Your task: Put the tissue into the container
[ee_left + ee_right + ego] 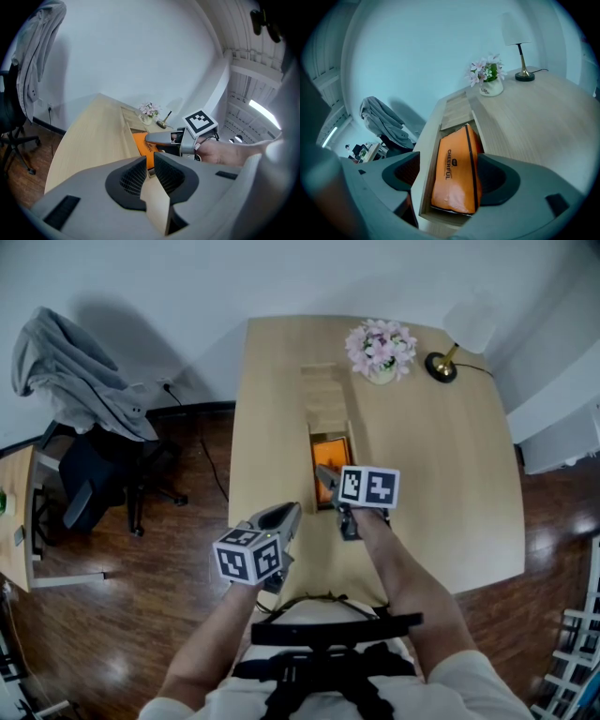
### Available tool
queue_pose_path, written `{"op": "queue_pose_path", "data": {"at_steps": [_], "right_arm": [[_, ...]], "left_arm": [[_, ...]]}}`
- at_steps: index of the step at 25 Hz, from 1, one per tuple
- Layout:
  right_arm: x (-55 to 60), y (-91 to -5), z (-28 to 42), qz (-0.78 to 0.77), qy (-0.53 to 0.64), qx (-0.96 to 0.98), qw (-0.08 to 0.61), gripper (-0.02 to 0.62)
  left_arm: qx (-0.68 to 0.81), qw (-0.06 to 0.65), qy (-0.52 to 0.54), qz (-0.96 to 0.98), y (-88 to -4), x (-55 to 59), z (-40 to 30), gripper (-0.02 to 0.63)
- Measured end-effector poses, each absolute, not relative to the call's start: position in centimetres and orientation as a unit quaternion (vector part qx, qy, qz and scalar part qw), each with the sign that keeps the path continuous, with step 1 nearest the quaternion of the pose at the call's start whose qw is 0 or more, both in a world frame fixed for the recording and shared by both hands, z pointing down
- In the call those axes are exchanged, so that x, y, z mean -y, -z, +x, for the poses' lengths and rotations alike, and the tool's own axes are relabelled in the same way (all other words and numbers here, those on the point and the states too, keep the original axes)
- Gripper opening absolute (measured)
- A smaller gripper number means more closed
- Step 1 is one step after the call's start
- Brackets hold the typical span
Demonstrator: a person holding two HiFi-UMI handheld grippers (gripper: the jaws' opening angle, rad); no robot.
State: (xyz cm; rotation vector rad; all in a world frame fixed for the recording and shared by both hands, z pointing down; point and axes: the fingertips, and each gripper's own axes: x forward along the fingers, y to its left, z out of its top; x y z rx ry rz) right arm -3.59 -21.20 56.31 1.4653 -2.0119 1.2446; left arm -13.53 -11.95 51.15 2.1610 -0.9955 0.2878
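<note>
An orange tissue pack lies tilted in a long recessed wooden container sunk into the middle of the table. Its right side leans on the container's wall. My right gripper hangs over the pack's near end with its jaws wide, one on each side. The left jaw stands outside the container wall, apart from the pack. My left gripper hovers near the table's front edge with its jaws together and nothing in them. In its view the right gripper shows above the orange pack.
A pot of pink flowers and a brass lamp stand at the table's far end. A chair draped with a grey garment stands on the wooden floor to the left. The light wooden table spreads out to the right.
</note>
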Motion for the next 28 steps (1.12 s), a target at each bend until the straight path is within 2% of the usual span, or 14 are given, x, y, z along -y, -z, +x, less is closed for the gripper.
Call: {"op": "queue_pose_path", "data": {"at_steps": [16,17,22,28], "right_arm": [[20.5,-52.8,-1.5,0.509,-0.418,0.738,0.149,0.380],[20.3,-52.5,-1.2,0.510,-0.413,0.740,0.149,0.365],[19.2,-51.1,-0.3,0.505,-0.394,0.754,0.146,0.211],[17.5,-50.7,1.2,0.500,-0.384,0.761,0.152,0.155]], "left_arm": [[0.382,0.355,-0.093,0.848,-49.6,12.1,-11.4,0.032],[0.382,0.353,-0.093,0.849,-49.4,12.0,-11.2,0.032],[0.375,0.350,-0.090,0.854,-48.7,11.6,-10.4,0.032],[0.369,0.345,-0.092,0.858,-48.3,10.9,-8.9,0.032]]}}
